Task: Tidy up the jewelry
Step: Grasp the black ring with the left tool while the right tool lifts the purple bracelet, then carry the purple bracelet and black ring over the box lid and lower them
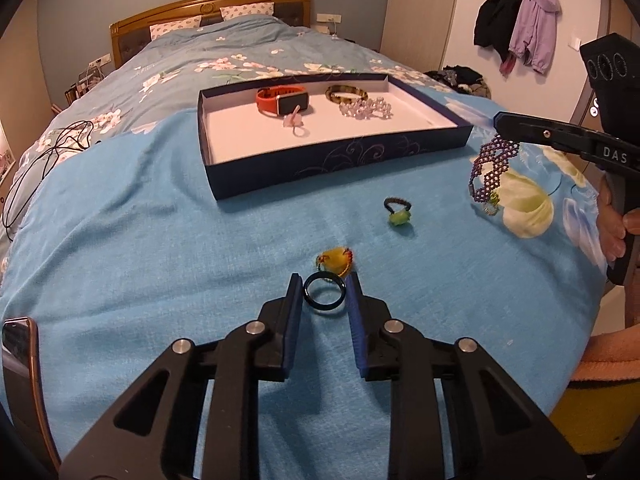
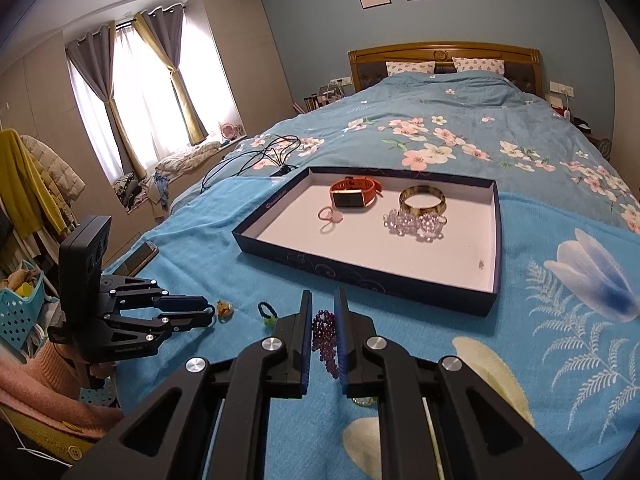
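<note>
Purple beads hung from our right tongs (image 2: pixel 323 312), clamped tight on the bracelet (image 1: pixel 489 172) at the right edge of the frame, above the blue blanket (image 1: pixel 160 240). Our left tongs (image 1: pixel 324 286) stood narrowly parted around a dark ring (image 1: pixel 323 295) at lower centre; whether the pads pressed it we could not tell. The box (image 1: pixel 320 160) sat at upper centre.

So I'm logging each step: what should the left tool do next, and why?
Probably finish closing on the dark ring: the left tool straddles it, pads not yet clearly touching. Then carry it to the tray.
</note>
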{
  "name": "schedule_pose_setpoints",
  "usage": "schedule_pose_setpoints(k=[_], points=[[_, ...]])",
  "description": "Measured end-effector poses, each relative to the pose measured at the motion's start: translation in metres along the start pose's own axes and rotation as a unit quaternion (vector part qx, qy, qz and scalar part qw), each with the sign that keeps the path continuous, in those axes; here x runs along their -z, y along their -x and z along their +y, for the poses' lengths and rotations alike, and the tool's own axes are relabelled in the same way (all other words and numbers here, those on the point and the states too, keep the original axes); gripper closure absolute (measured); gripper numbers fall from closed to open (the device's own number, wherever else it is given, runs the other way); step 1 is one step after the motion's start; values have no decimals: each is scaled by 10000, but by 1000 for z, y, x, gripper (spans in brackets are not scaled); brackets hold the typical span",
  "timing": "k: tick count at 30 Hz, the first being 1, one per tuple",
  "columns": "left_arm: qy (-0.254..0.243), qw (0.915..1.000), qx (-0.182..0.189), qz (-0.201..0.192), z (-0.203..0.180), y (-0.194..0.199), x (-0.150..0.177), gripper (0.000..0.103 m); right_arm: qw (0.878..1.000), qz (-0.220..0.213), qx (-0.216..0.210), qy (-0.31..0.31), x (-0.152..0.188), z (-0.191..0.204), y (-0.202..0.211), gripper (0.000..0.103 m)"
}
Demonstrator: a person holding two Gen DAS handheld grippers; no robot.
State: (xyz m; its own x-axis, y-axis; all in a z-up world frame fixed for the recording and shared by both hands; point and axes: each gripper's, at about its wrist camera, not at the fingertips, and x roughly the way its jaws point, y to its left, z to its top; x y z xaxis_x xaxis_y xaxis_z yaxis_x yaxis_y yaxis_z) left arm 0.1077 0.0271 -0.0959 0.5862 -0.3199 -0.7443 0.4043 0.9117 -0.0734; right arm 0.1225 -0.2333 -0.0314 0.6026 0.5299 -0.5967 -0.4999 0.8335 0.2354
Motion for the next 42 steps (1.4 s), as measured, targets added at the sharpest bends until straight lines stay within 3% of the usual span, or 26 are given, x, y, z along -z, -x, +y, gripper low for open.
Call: schedule_pose_setpoints(k=[10, 23, 42], points=[[11, 9982, 212, -559, 0, 19, -32, 81, 9994, -260, 86, 192, -25, -2, 5, 94], [-67, 9950, 144, -985, 2, 6, -91, 81, 9989, -412, 89, 191, -68, -21, -17, 94], [85, 9980, 74, -620, 13, -57, -127, 81, 9999, -81, -30, -66, -91, -47, -78, 94]])
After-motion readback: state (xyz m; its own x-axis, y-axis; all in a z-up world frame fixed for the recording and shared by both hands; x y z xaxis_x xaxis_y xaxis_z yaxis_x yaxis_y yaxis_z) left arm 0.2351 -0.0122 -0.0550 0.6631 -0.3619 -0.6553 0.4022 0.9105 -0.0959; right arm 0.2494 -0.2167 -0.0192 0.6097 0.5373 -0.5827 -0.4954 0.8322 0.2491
